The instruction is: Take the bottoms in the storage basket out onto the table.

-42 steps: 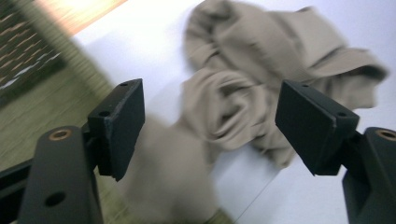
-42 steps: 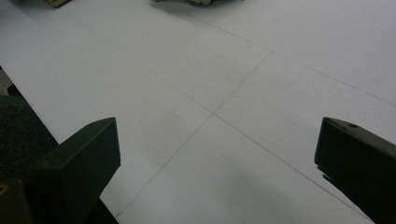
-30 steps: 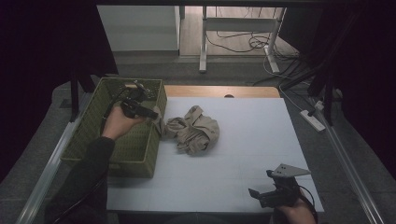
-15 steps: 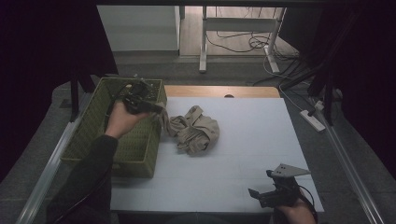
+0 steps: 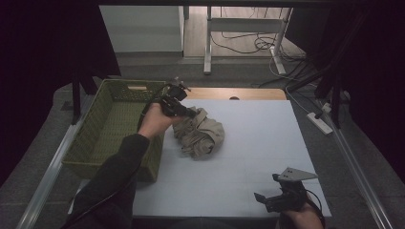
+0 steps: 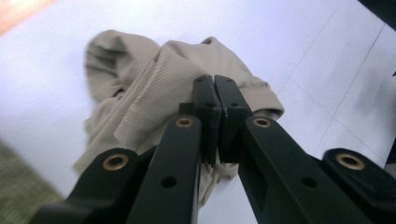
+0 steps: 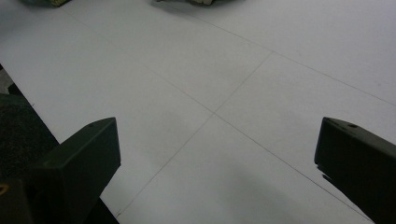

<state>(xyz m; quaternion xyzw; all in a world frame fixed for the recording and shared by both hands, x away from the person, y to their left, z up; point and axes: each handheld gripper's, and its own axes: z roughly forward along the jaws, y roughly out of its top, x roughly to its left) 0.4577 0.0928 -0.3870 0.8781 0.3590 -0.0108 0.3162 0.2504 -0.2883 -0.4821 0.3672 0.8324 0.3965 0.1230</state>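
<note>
A woven green rectangular basket (image 5: 112, 131) stands at the table's left edge. Just right of it, the left gripper (image 5: 188, 112), jaws pressed together with nothing between, hovers over the crumpled beige cloth garment (image 5: 200, 133); this lies mid-table, long axis running diagonally from far-left to near-right. The right gripper (image 5: 267, 188), spread wide, rests near the front edge.

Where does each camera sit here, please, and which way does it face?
High view: above the person's side, looking forward and down on the table, basket, cloth; both forearms and grippers show.
Left gripper view: rides the left gripper, looking along its shut jaws at the cloth.
Right gripper view: rides the right gripper, looking across bare table between open jaws.
Shared: high and left gripper views both show the cloth.
</note>
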